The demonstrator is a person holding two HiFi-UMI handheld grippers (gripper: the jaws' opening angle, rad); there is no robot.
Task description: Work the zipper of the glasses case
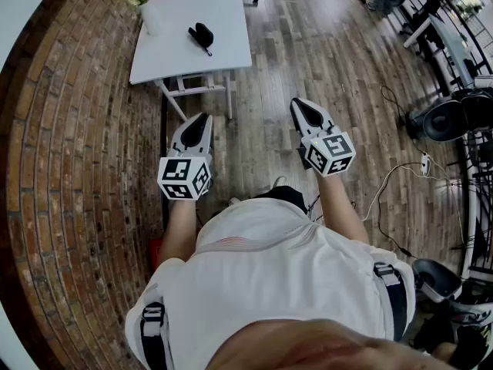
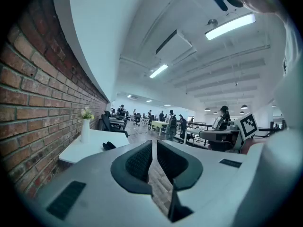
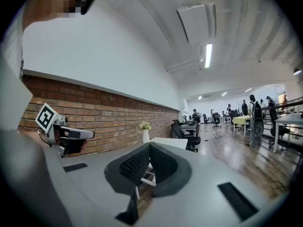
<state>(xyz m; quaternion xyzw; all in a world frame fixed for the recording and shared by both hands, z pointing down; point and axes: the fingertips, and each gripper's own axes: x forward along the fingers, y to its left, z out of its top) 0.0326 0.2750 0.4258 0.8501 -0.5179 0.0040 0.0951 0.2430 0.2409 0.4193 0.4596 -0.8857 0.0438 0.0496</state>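
A black glasses case (image 1: 202, 35) lies on a small white table (image 1: 169, 52) some way ahead of me; it shows as a dark lump (image 2: 109, 145) in the left gripper view. Both grippers hang in the air well short of the table, held roughly level in front of the person's body. My left gripper (image 1: 203, 117) is shut, its dark pads meeting with nothing between them (image 2: 154, 144). My right gripper (image 1: 297, 103) is likewise shut and empty (image 3: 149, 146). Neither one touches the case.
A white vase of flowers (image 1: 143, 5) stands at the table's far left corner. A brick wall (image 1: 69, 168) runs along the left. Cables (image 1: 400, 176) and equipment lie on the wooden floor to the right. Office chairs, desks and people stand further back.
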